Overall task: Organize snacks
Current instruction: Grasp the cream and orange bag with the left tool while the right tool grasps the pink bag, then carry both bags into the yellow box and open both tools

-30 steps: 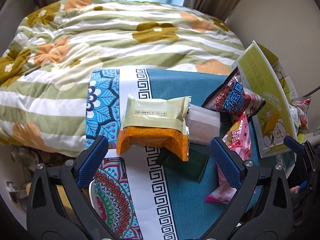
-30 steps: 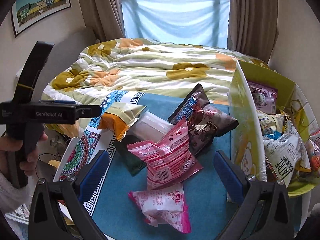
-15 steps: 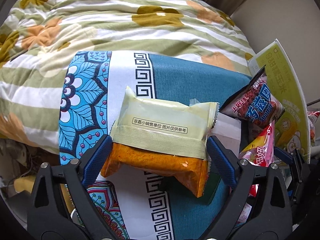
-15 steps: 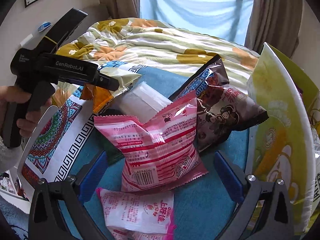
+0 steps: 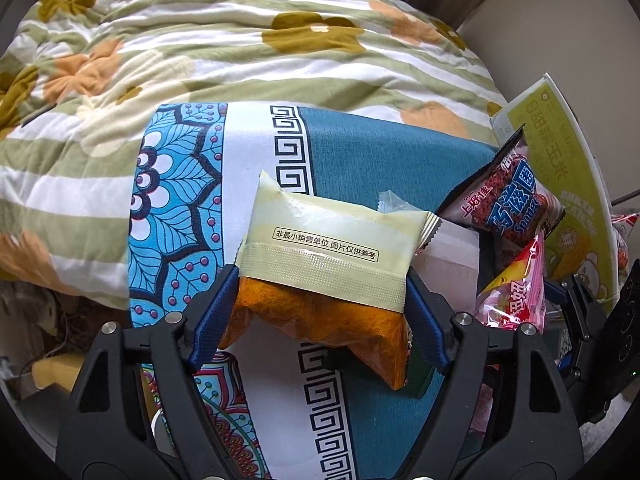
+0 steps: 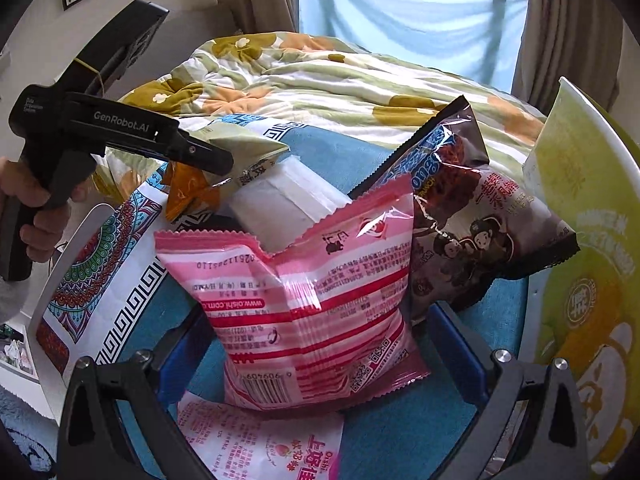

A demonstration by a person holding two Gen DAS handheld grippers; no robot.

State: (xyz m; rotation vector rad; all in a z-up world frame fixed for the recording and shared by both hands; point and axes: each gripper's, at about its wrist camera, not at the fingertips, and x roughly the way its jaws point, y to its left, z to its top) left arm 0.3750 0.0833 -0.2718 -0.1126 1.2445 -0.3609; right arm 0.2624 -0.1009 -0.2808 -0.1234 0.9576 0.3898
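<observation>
Both my grippers have dropped onto the table (image 5: 380, 160): left gripper (image 5: 320, 308) has just been closing, now pinching the yellow-orange packet (image 5: 328, 264); right gripper (image 6: 316, 344) spread around the pink packet (image 6: 312, 300). Sorting has barely begun, judging by snacks left outside the yellow box (image 6: 580, 240).

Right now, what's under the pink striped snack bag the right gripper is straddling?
Under the pink striped bag: the top of a second pink packet and the blue tablecloth. A white packet pokes out behind it. Whatever lies under its middle is covered.

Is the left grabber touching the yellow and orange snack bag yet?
Touching. The left wrist view shows the left gripper with both blue pads against the sides of the yellow-and-orange snack packet.
</observation>
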